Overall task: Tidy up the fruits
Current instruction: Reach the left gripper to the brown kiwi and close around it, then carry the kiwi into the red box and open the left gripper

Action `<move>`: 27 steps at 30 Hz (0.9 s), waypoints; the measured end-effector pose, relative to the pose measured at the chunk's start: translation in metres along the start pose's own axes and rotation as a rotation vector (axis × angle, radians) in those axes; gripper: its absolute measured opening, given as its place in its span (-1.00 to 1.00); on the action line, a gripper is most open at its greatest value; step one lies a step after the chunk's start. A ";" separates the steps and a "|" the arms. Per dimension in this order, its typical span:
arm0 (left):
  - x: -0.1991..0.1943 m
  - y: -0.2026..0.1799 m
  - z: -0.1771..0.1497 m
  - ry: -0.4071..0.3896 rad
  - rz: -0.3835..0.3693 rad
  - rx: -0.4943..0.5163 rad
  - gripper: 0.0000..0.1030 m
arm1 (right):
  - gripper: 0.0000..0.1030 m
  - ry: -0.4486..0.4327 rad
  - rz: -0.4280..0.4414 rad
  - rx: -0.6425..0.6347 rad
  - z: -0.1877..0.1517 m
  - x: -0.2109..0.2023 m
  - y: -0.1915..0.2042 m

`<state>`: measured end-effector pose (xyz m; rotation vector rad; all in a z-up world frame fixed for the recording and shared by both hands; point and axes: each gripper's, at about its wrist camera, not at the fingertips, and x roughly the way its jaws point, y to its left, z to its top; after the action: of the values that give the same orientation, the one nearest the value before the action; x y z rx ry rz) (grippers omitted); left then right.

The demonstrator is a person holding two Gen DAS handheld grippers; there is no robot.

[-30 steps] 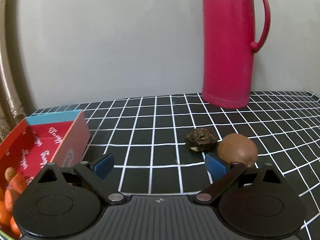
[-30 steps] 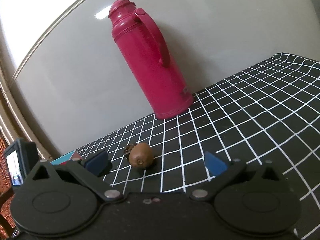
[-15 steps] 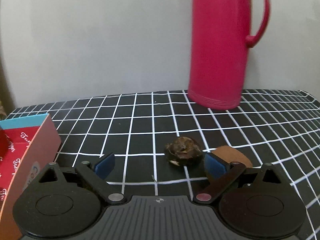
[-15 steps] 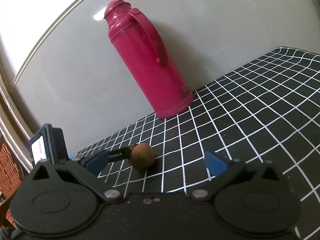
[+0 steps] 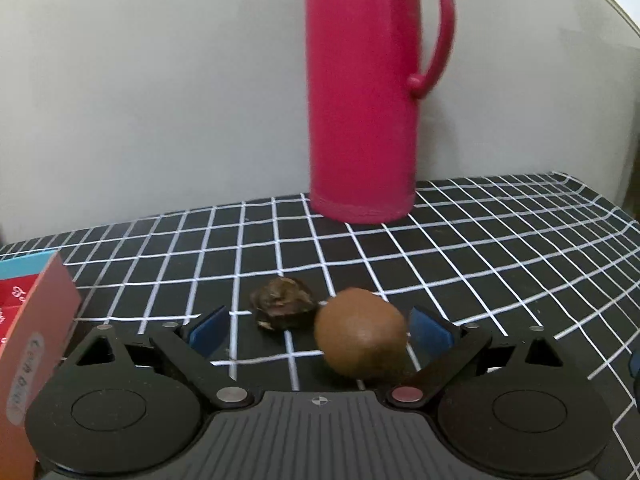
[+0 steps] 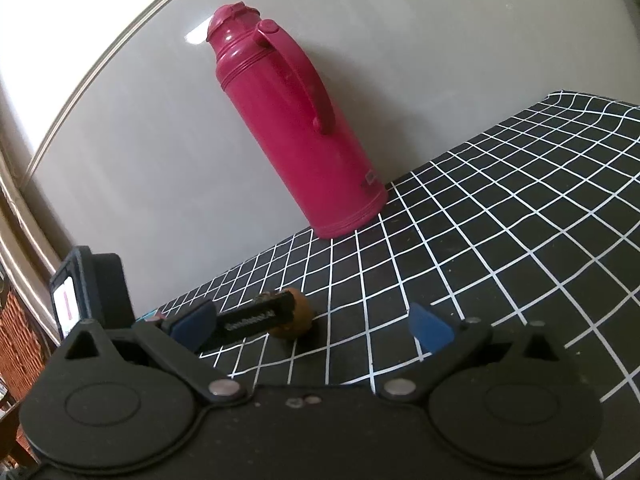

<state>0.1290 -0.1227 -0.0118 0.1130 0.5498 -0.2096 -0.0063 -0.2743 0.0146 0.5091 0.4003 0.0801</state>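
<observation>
On the black tabletop [image 5: 500,248] with its white grid lines, a brown oval kiwi fruit [image 5: 359,333] is being framed by the left tool [image 5: 318,330], whose jaws are standing wide apart with nothing clamped. The kiwi is lying just inside the blue pad [image 5: 426,330] on the tool's right side, near it, though contact cannot be told. Its skin is looking matte, fuzzy and unbroken. Just beside it, towards the left and slightly farther back, a dark, shrivelled, lumpy fruit [image 5: 283,307] is resting on the cloth; the two are nearly touching.

Open grid is being left free ahead of the fruits up to the tall magenta plastic flask with a handle [image 5: 360,92], which is standing upright against the pale wall [image 5: 160,100]. At the left edge, a red and blue cardboard box [image 5: 28,320] is being shown, with white script on its inner red panel and a label on its side, neither readable.

From the right wrist view, the right tool [image 6: 314,322] is likewise being held wide and empty. The kiwi [image 6: 298,318] is partly hidden behind a black finger of the left tool [image 6: 256,316], on which small white lettering is printed but blurred. The tabletop's far right edge [image 6: 592,100] is falling away beyond the flask [image 6: 296,128].
</observation>
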 end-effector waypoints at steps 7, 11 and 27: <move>0.013 -0.011 0.000 0.026 -0.013 -0.003 0.68 | 1.00 -0.005 -0.004 0.011 -0.001 -0.002 -0.001; 0.022 -0.018 -0.002 0.057 -0.026 -0.009 0.19 | 1.00 -0.009 -0.012 0.013 -0.001 -0.004 -0.002; 0.028 -0.019 -0.004 0.068 -0.025 -0.003 0.11 | 1.00 0.006 -0.270 -0.005 0.005 0.011 -0.024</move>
<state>0.1458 -0.1449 -0.0313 0.1111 0.6197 -0.2301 0.0053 -0.2957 0.0026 0.4464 0.4709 -0.1778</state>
